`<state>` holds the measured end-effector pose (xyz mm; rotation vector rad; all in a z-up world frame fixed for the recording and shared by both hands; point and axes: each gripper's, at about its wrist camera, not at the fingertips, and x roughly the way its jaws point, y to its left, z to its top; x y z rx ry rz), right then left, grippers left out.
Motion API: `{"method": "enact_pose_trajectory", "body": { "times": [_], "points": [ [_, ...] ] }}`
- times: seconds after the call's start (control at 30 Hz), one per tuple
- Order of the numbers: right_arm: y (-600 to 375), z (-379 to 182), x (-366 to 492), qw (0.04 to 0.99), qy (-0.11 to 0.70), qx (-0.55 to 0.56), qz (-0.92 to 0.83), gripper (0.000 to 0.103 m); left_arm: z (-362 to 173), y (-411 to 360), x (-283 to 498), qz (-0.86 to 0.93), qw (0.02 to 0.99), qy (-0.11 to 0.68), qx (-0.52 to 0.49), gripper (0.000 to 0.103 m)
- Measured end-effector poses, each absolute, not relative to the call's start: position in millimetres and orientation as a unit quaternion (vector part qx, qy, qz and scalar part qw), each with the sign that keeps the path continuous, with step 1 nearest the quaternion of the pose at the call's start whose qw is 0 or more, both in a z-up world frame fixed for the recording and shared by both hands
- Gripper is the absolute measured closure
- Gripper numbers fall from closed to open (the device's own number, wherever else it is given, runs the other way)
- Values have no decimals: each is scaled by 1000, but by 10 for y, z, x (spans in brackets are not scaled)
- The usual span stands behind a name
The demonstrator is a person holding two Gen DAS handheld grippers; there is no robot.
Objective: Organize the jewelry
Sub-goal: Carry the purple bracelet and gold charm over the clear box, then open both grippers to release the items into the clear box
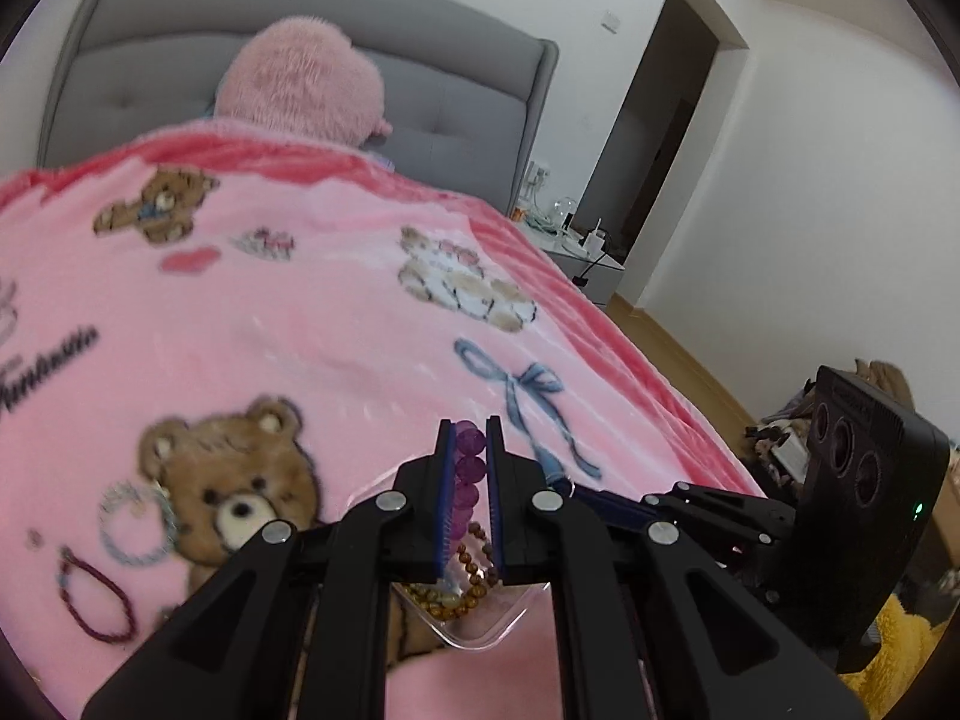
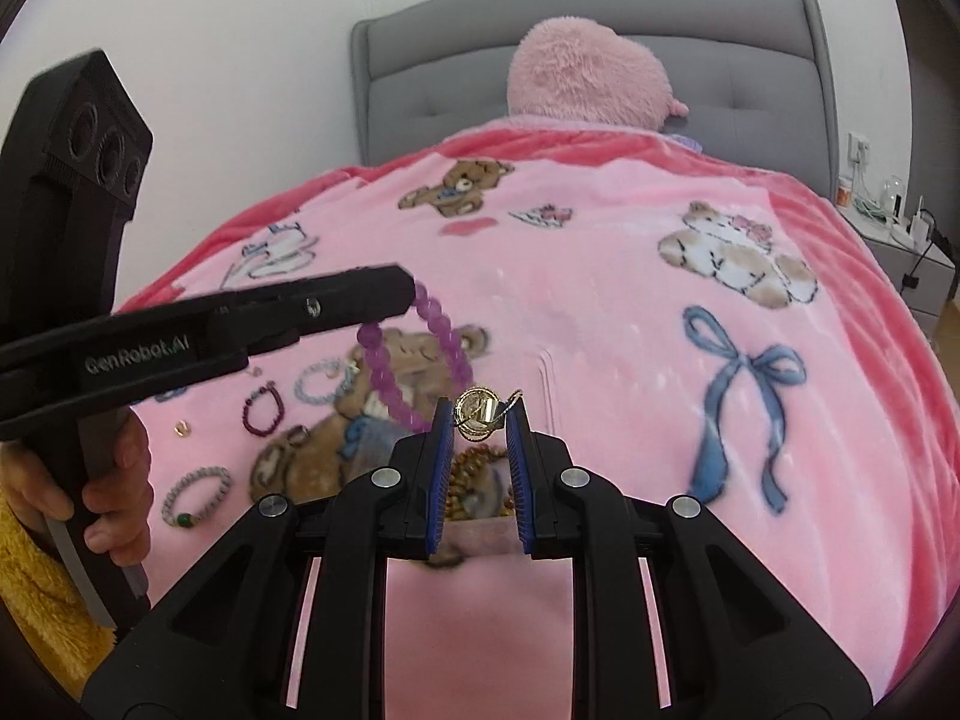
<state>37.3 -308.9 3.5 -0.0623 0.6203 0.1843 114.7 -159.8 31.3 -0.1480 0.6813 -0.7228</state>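
My left gripper (image 1: 469, 429) is shut on a purple bead bracelet (image 1: 468, 468) and holds it above a clear plastic box (image 1: 480, 630) with brown bead jewelry inside. In the right wrist view the left gripper (image 2: 411, 288) dangles the purple bracelet (image 2: 414, 354) over the blanket. My right gripper (image 2: 480, 414) is shut on a gold ring pendant (image 2: 477, 411), just above the brown beads (image 2: 474, 468) in the box. More bracelets lie on the blanket at the left: a dark red one (image 2: 263, 411), a pale blue one (image 2: 318, 381), a white one with a green bead (image 2: 195, 495).
A pink teddy-bear blanket (image 2: 600, 312) covers the bed, with a pink plush pillow (image 2: 582, 78) and grey headboard (image 2: 432, 72) behind. A small gold piece (image 2: 183, 429) lies at the far left. A nightstand (image 2: 906, 240) with cables stands at the right.
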Motion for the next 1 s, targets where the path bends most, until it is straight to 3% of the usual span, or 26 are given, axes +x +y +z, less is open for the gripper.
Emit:
{"method": "enact_pose_trajectory", "body": {
  "times": [0.37,0.8,0.93,1.0],
  "points": [
    [-3024,-168,505,933,343,-45,95,86,-125,-1558,1191,-336,863,370,-72,94],
    [-3072,-181,520,932,349,-36,93,85,-158,-1568,1185,-331,866,369,-67,93],
    [-3058,-168,505,934,343,-38,92,73,-156,-1564,1185,-337,861,374,-78,91],
    [-3046,-154,485,936,336,-43,93,72,-151,-1560,1179,-335,862,374,-78,91]
  ]
}}
